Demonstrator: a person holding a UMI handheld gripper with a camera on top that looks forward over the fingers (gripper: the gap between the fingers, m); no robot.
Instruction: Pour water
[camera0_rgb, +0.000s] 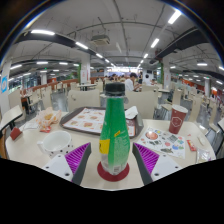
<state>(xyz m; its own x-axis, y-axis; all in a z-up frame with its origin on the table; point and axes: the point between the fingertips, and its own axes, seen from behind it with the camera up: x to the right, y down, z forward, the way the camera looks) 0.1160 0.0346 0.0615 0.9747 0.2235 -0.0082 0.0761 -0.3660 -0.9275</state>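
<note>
In the gripper view, a green bottle (114, 135) with a green cap is seen upright between the fingers (113, 160), which appear clamped on its sides, presumably for pouring. A red cup (177, 119) stands on the tabletop (165, 160) right of and beyond the bottle. The label cannot be read.

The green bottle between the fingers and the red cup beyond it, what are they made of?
The green bottle looks like clear-tinted glossy plastic: light shines through it, and it has a label band. The red cup seems to be printed paper, matte; this is less certain.
</note>
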